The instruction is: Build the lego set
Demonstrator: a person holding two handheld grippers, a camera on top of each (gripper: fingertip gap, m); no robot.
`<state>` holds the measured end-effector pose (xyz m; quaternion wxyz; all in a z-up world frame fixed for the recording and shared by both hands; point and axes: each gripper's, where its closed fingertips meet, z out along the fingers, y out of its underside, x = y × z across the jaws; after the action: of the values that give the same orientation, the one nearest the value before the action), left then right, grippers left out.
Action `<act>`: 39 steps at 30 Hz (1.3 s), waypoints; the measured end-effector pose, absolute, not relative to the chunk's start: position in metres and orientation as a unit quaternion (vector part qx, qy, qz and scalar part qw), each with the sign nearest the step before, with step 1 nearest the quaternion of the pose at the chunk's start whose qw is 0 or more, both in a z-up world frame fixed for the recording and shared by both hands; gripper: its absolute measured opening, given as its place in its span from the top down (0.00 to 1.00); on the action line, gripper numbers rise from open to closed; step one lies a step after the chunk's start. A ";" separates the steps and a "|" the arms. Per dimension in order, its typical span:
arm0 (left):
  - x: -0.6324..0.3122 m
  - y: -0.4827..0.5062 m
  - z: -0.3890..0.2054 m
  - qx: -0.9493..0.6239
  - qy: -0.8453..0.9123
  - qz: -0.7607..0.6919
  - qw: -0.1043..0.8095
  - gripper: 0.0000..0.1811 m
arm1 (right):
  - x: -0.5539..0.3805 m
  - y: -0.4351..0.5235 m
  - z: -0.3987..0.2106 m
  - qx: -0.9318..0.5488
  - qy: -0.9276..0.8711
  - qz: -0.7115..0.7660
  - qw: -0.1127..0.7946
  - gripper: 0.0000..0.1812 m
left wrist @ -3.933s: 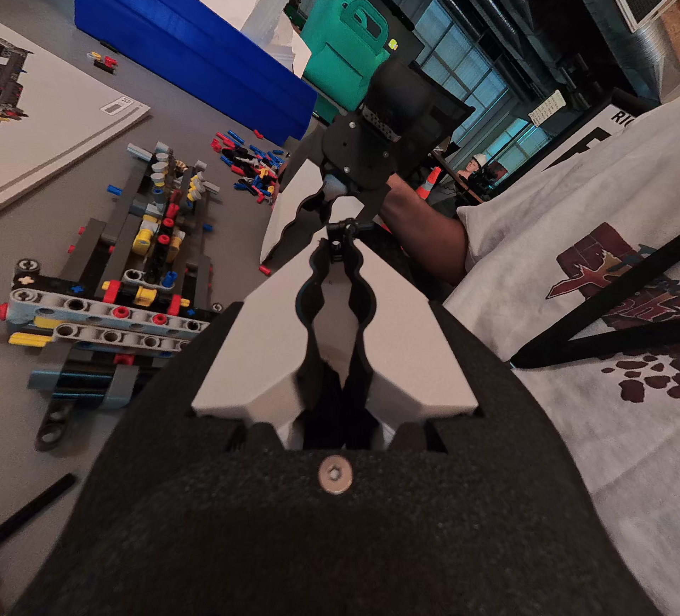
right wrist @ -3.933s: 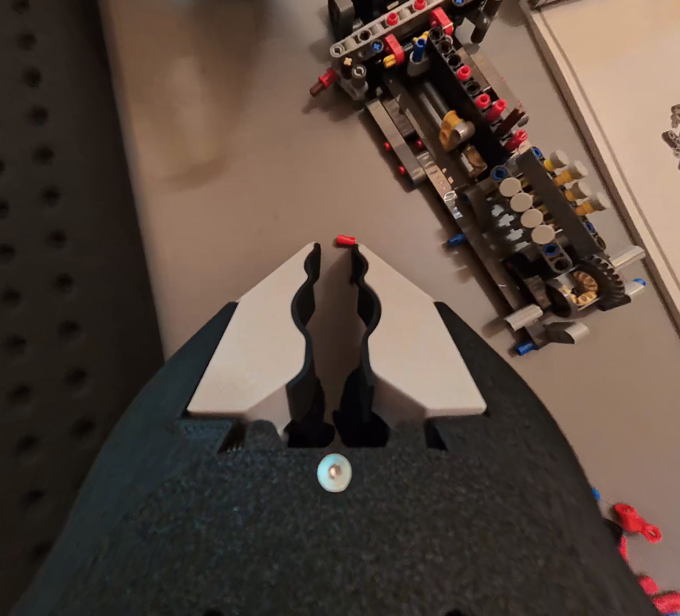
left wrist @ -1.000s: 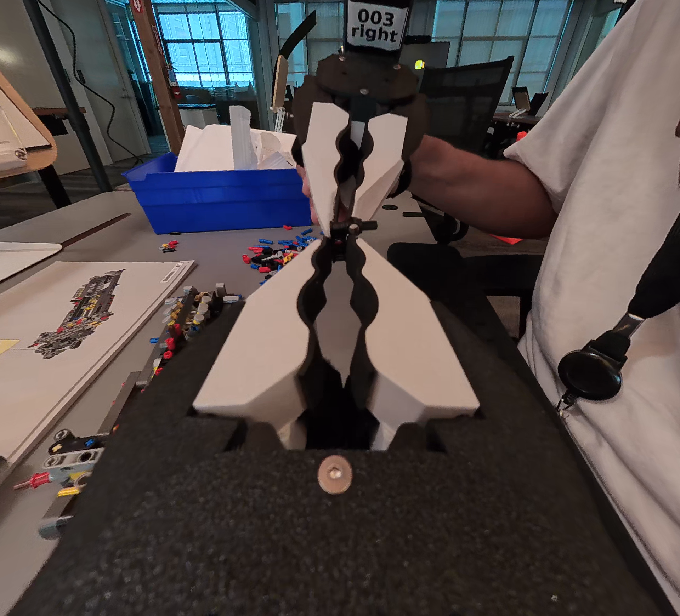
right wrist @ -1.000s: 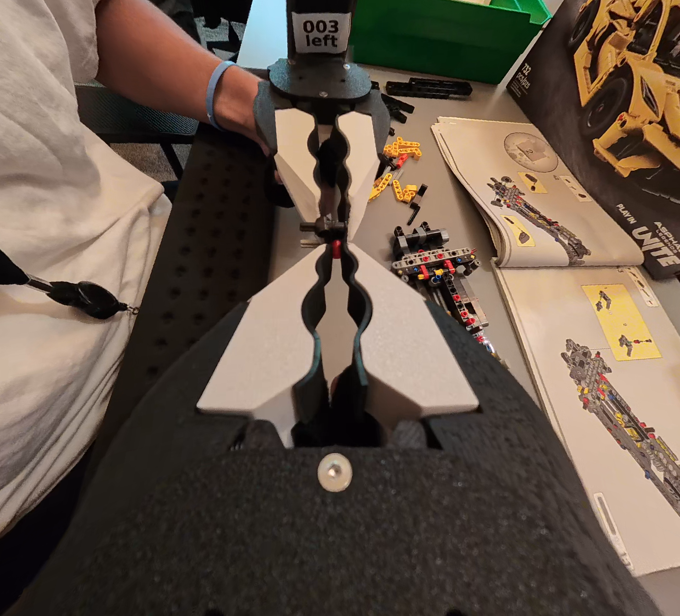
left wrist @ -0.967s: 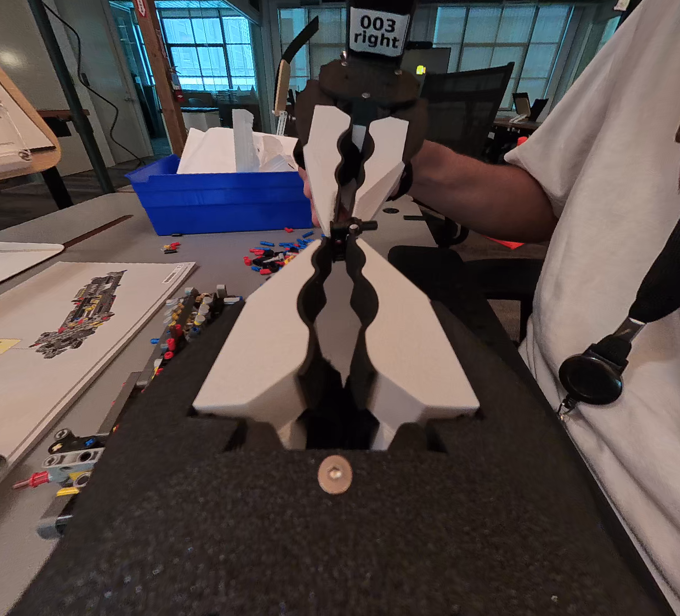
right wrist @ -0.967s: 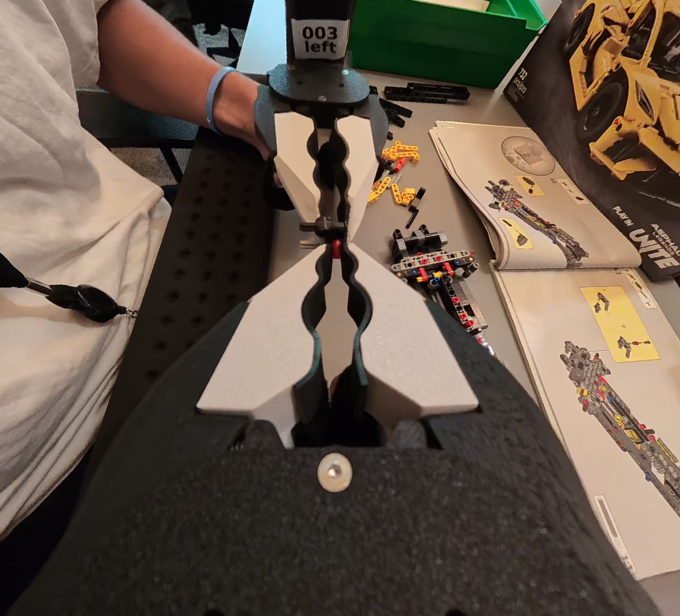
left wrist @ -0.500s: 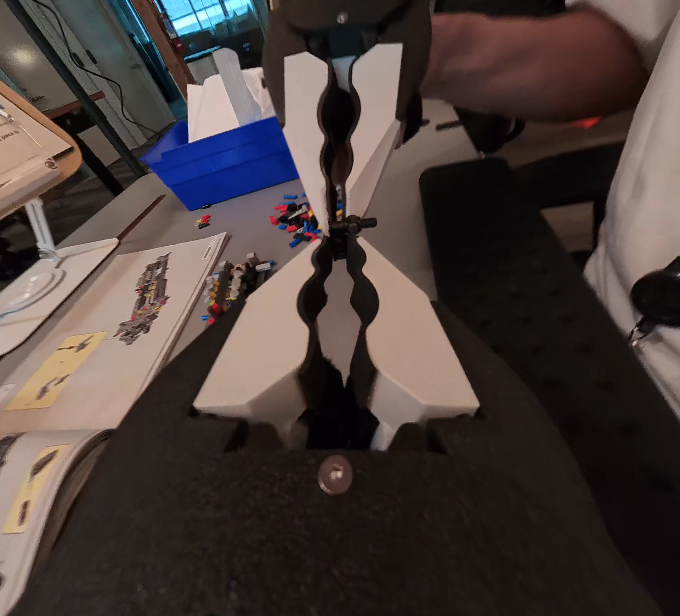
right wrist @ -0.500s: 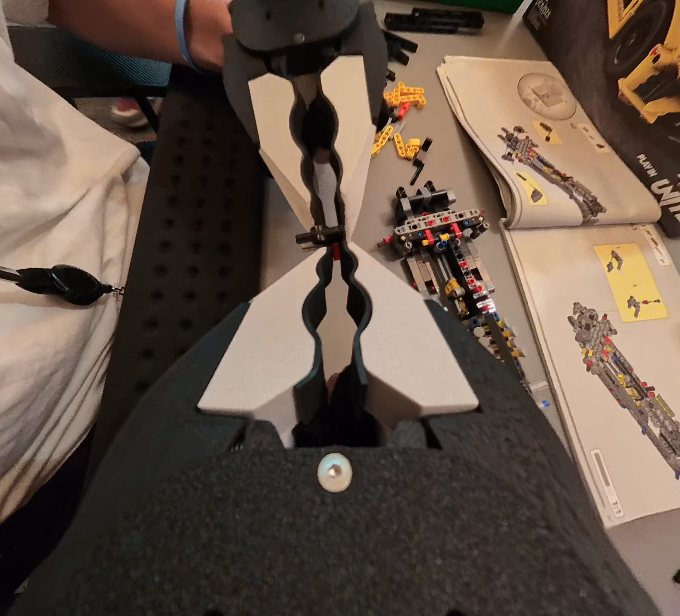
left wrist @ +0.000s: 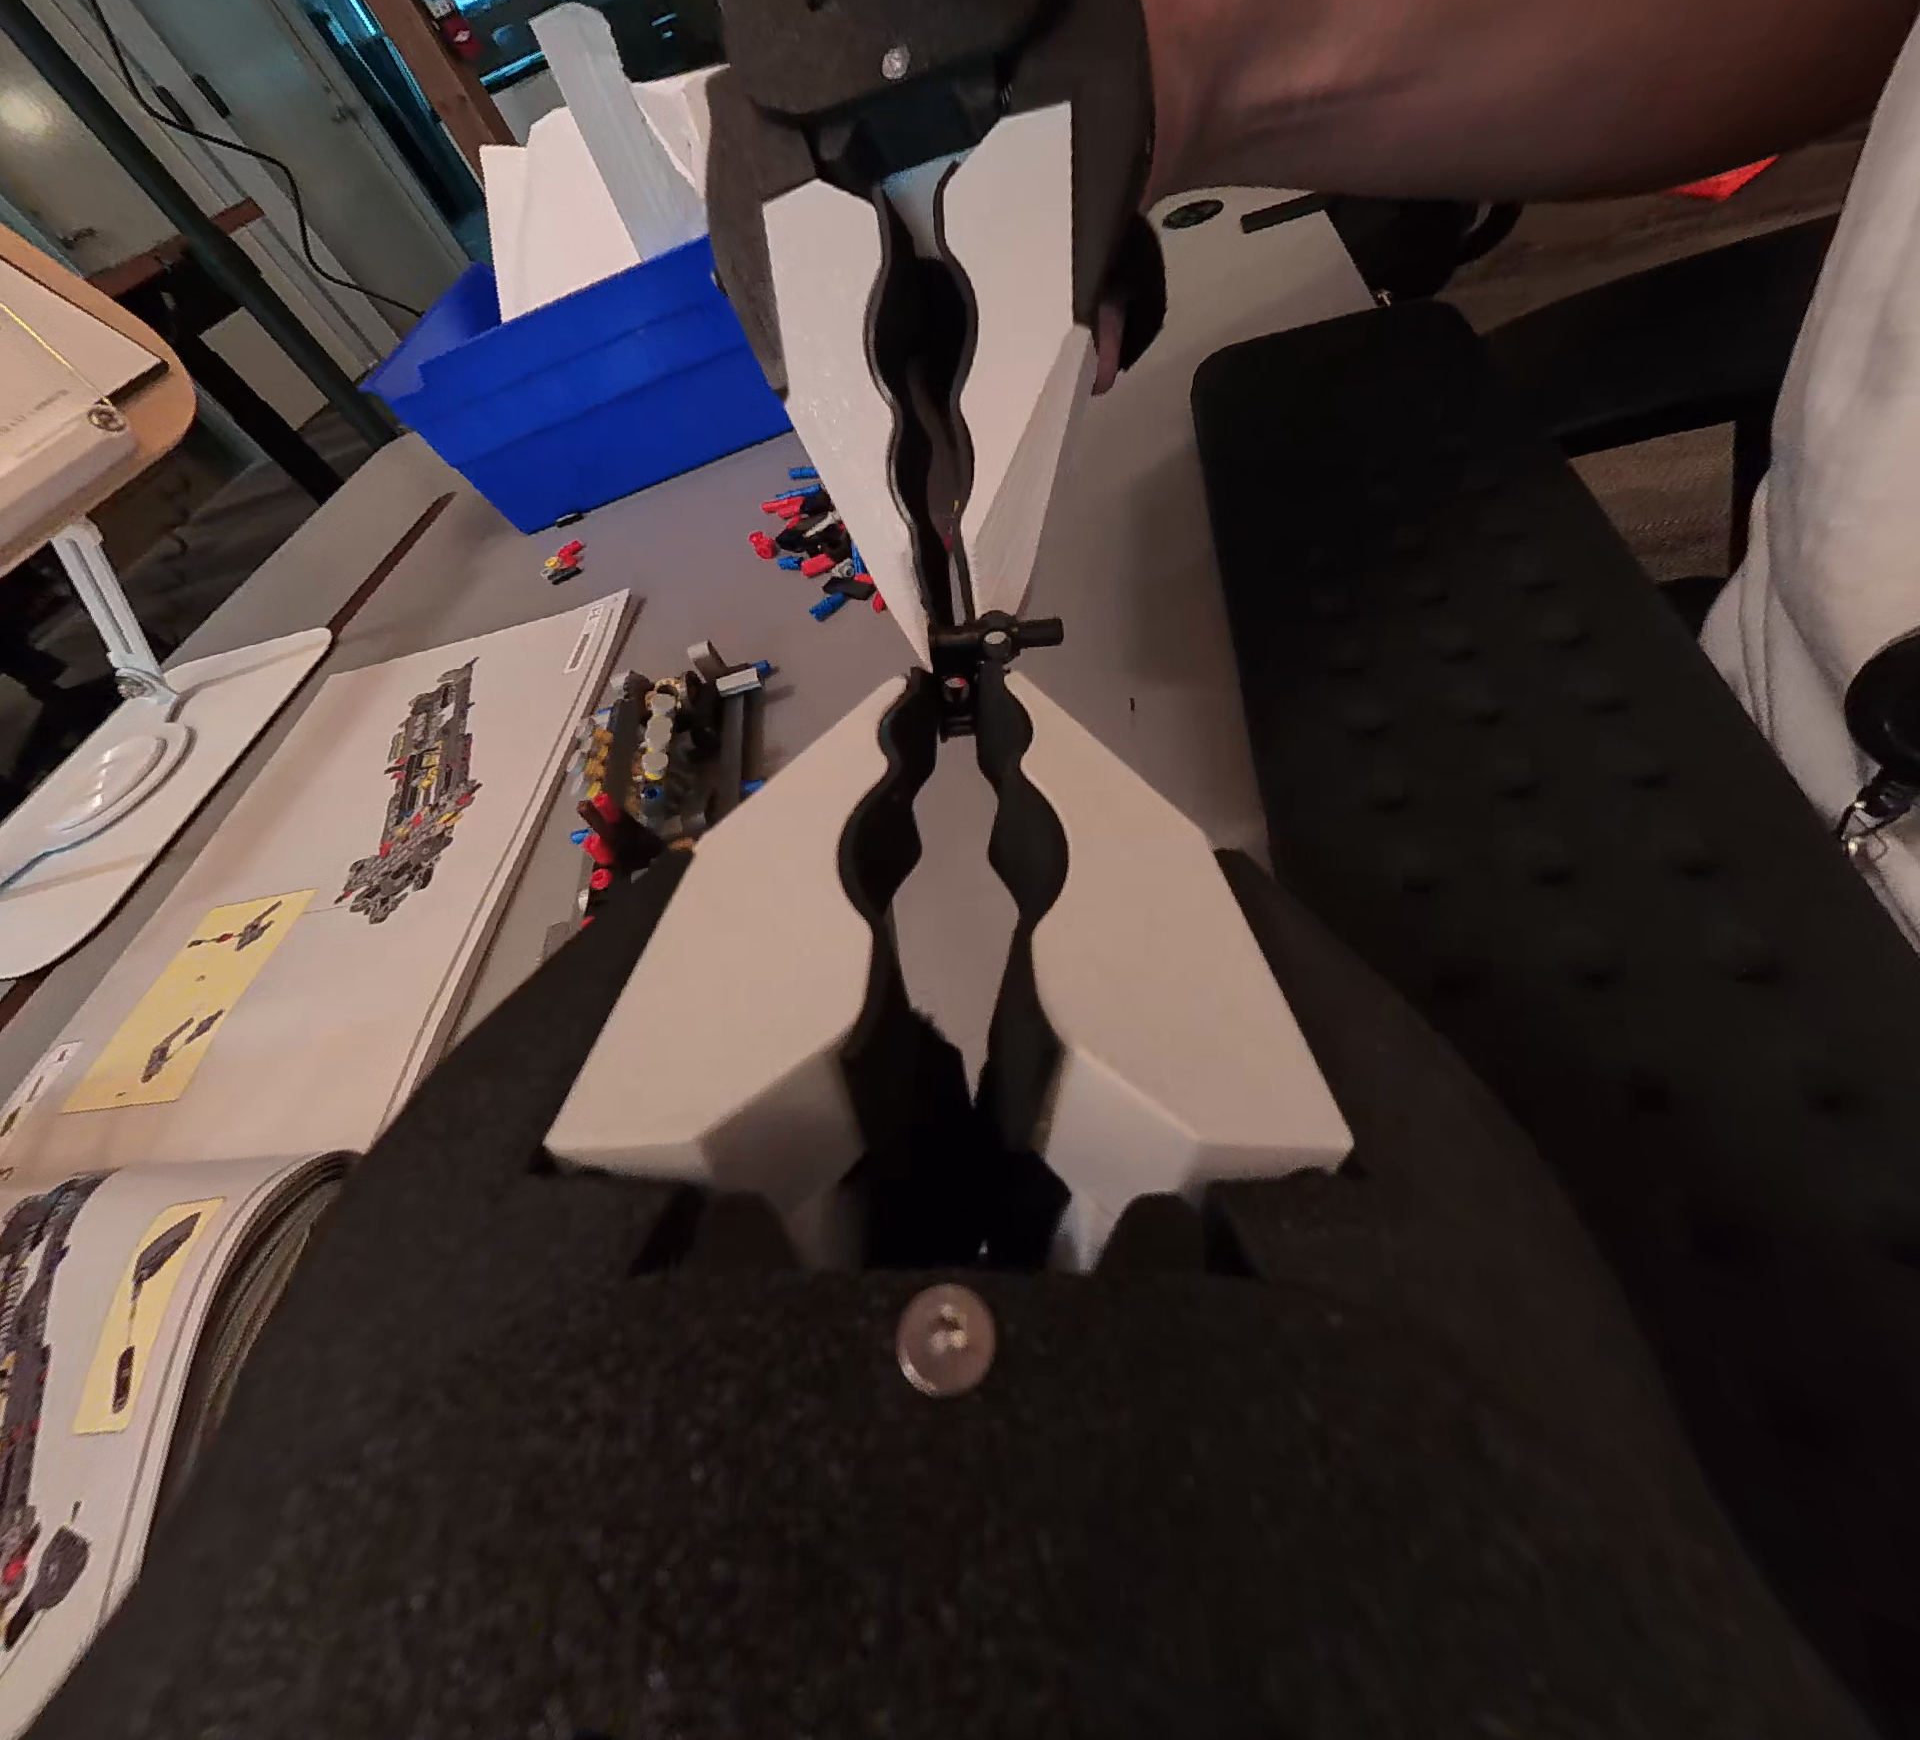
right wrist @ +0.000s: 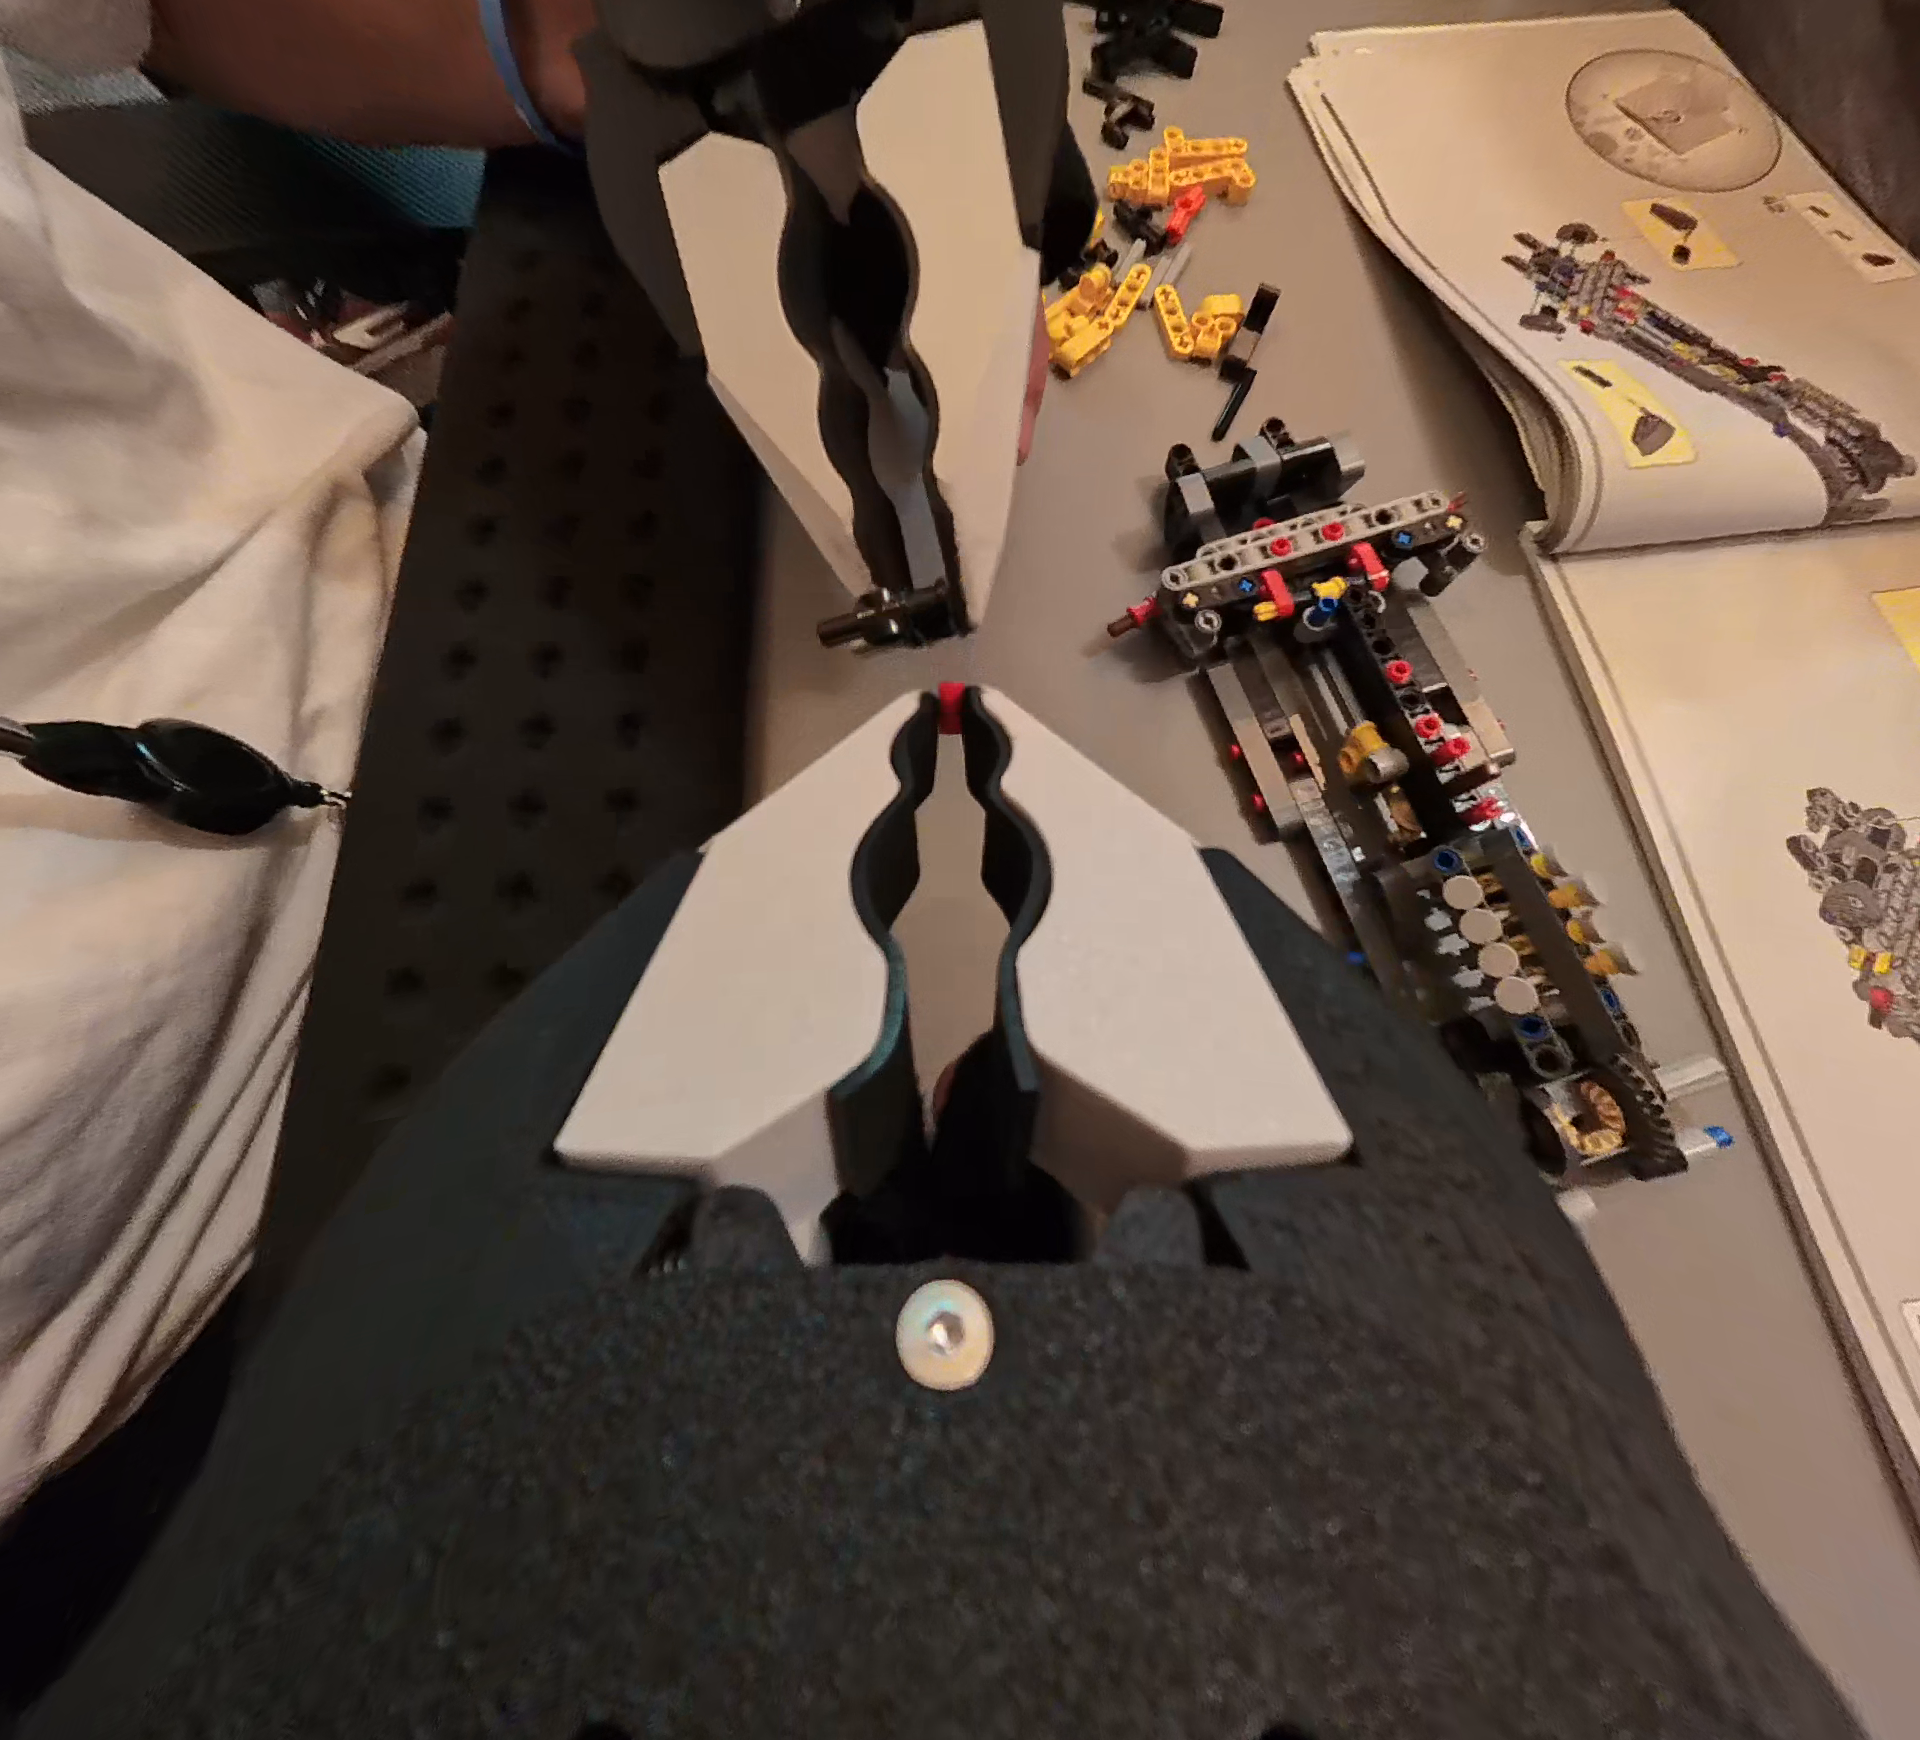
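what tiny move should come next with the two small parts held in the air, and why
Probably ease the right gripper forward so its red pin enters the black connector pinched by the left gripper. In the right wrist view a small gap separates them, with the pin pointing roughly at the connector, and both sit above the table.

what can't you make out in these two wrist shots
- Red pin in the right gripper: only its tip shows; the fingertips cover the rest.
- Black connector in the left gripper: in the left wrist view, whether the pin is seated in it or apart is too small to tell.
- Car chassis: left wrist view, near end hidden behind the gripper finger.
- Instruction booklet: right wrist view, cut off by the right edge.
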<state>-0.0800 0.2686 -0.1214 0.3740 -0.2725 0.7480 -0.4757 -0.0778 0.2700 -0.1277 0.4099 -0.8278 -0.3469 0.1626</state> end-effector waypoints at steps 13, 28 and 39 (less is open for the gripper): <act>-0.078 0.290 -0.118 -0.306 0.727 -0.469 0.397 0.97 | -0.035 0.226 -0.204 -0.896 -0.347 0.122 0.248 0.98; -0.081 0.285 -0.125 -0.301 0.738 -0.460 0.391 0.97 | -0.026 0.226 -0.206 -0.883 -0.307 0.115 0.335 0.96; -0.081 0.282 -0.129 -0.299 0.745 -0.456 0.384 0.97 | -0.022 0.227 -0.206 -0.879 -0.287 0.115 0.362 0.94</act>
<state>-0.0813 0.2822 -0.1294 0.3838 -0.2991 0.7450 -0.4563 -0.0218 0.2265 -0.2058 0.3622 -0.8793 -0.2870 0.1153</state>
